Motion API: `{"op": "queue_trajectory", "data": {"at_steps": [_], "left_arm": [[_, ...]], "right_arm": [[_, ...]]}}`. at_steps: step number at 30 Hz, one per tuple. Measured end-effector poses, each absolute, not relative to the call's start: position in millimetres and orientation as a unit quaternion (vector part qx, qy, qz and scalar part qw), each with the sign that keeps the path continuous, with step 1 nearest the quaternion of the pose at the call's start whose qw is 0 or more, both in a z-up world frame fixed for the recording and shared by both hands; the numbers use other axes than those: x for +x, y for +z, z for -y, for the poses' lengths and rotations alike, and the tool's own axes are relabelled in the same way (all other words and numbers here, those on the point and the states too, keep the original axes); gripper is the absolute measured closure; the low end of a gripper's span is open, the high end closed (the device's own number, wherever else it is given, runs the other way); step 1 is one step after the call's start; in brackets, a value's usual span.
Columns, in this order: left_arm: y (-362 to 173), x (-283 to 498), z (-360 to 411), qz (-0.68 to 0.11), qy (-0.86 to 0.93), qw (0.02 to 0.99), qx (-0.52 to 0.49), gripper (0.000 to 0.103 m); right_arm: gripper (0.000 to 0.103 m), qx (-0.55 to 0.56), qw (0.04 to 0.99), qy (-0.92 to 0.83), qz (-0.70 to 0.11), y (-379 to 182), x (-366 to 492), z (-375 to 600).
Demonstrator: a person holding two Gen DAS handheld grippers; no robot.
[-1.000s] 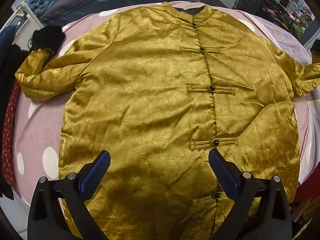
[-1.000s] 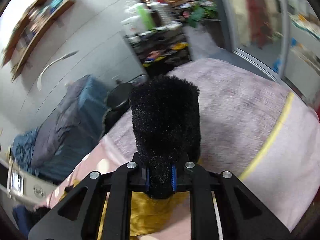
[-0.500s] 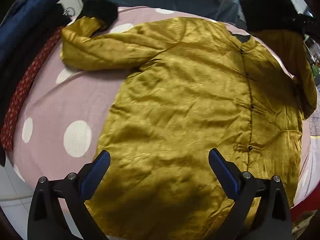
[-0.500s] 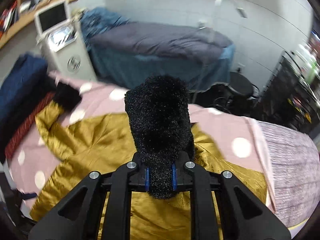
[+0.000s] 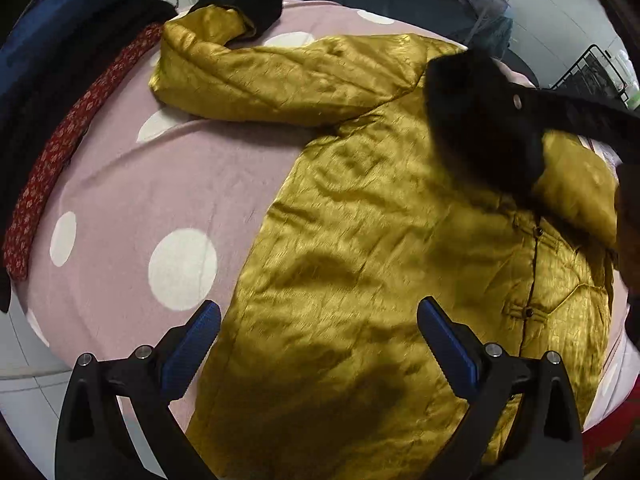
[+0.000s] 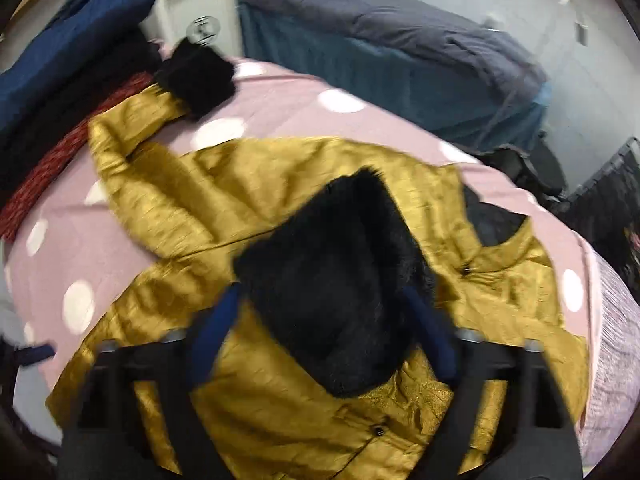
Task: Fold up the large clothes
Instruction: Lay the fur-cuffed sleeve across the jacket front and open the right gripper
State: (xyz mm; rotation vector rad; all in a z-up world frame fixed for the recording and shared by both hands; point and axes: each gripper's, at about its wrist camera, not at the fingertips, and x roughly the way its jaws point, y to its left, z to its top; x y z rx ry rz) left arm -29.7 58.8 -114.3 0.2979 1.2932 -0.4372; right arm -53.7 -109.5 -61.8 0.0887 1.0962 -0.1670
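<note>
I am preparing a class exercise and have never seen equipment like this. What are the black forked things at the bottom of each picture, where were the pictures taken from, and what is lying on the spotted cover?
Each fork is a hand-held claw carried by a person; a camera on it looks forward along its two fingers. One picture comes from the left claw, open over the cloth and holding nothing. The other comes from the right claw, whose jaws are opening around a black furry cuff, letting it go. On the pink spotted cover lies a golden jacket, one sleeve folded across its chest.
</note>
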Motion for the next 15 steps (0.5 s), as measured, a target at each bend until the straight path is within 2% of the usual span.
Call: {"op": "queue_trajectory", "data": {"at_steps": [3, 8, 13, 15], "left_arm": [[-106, -17, -37, -0.586, -0.218, 0.769, 0.134, 0.006], [-85, 2, 12, -0.563, -0.265, 0.773, 0.124, 0.006], [-78, 6, 92, -0.534, -0.334, 0.758, 0.17, 0.008], [-87, 2, 125, -0.531, -0.356, 0.742, 0.203, 0.012]], "right_arm": [[0.015, 0.066, 0.857, -0.071, -0.506, -50, -81, 125], [0.015, 0.215, 0.846, -0.156, -0.463, -37, -152, 229], [0.015, 0.353, 0.783, -0.275, -0.433, -58, -242, 352], [0.015, 0.42, 0.753, -0.301, -0.408, -74, -283, 391]]}}
